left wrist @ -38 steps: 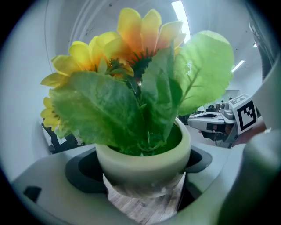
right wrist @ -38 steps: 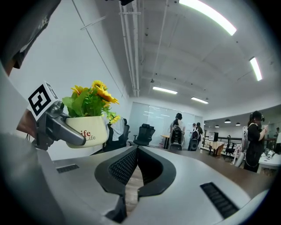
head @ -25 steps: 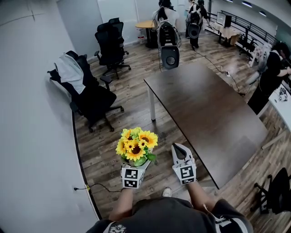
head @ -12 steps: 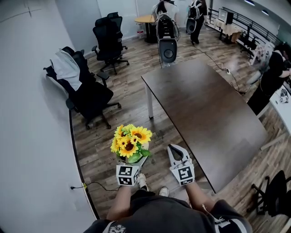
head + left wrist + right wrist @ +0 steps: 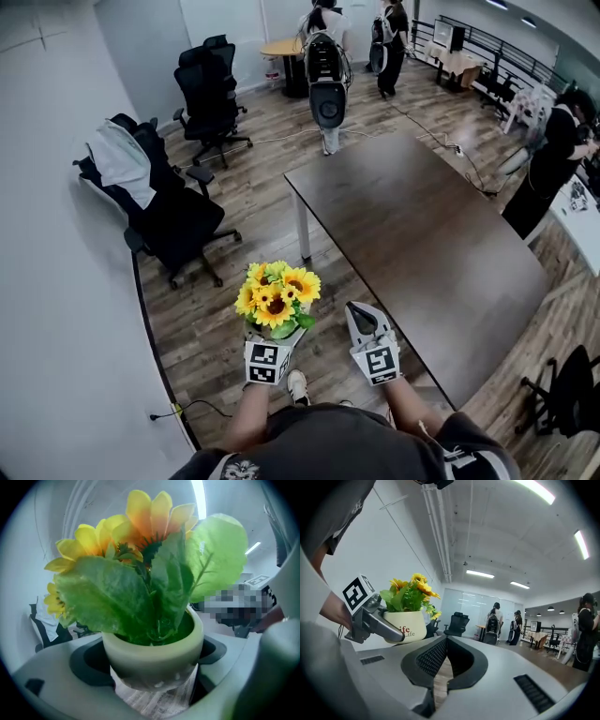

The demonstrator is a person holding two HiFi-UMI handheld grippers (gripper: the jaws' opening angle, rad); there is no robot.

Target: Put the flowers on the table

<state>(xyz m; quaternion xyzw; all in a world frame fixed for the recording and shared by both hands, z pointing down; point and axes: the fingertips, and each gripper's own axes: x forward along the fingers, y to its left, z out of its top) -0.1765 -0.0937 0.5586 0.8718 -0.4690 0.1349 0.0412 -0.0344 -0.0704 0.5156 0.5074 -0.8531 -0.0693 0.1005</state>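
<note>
A small cream pot of yellow sunflowers with green leaves is held up over the wooden floor, left of the dark brown table. My left gripper is shut on the flower pot, with the jaws clamping its sides. In the right gripper view the same flower pot shows at the left, held by the left gripper. My right gripper is shut and holds nothing; it hangs beside the table's near corner. Its jaws meet at the tips.
Black office chairs stand along the left wall, one draped with a white cloth. A black speaker-like device stands past the table's far end. People stand at the back and at the right edge. A cable lies on the floor.
The view has shifted as the person steps forward; the flower pot stays in the left gripper, and both grippers keep their places beside each other near the table's near corner.
</note>
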